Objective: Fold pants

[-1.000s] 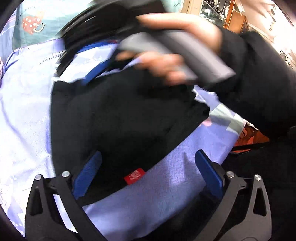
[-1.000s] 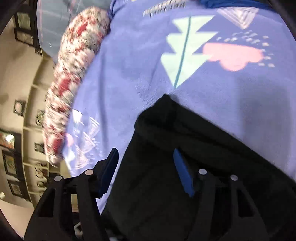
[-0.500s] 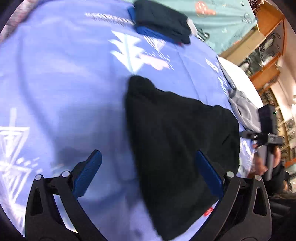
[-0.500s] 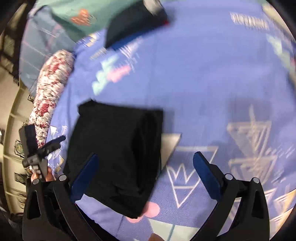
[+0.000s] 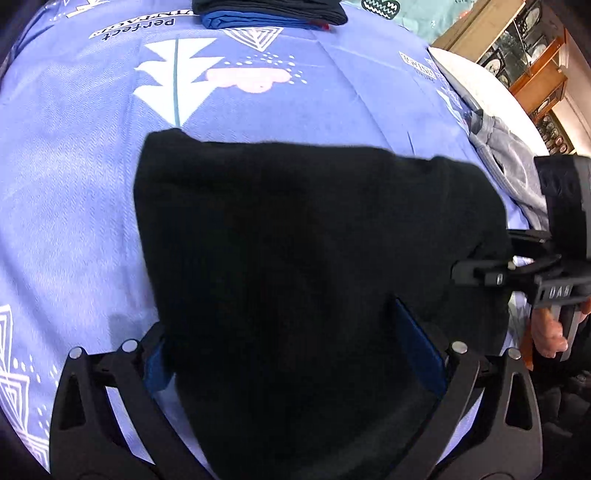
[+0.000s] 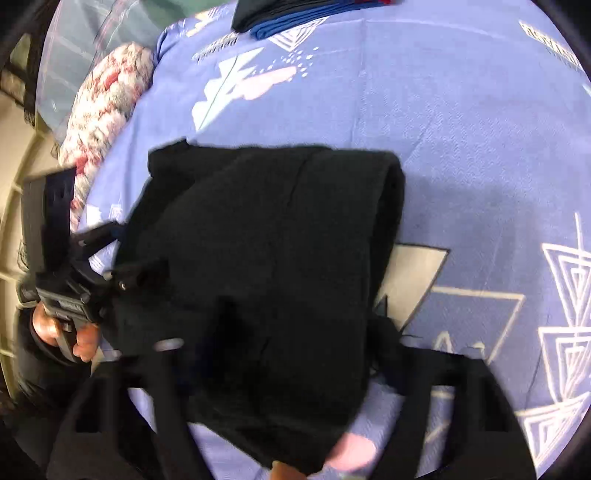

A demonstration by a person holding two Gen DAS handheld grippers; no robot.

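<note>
Closing in since a moment ago, both tools now straddle the folded black pants (image 5: 303, 258) on the bed (image 5: 74, 184). The left tool (image 5: 295, 358) stands open around the near edge; the right tool (image 6: 295, 354), blurred, has been narrowing, grip uncertain. Probably lifting comes next.

Bedspread (image 5: 74, 184) bare left; folded stack (image 5: 269, 11) beyond.
</note>
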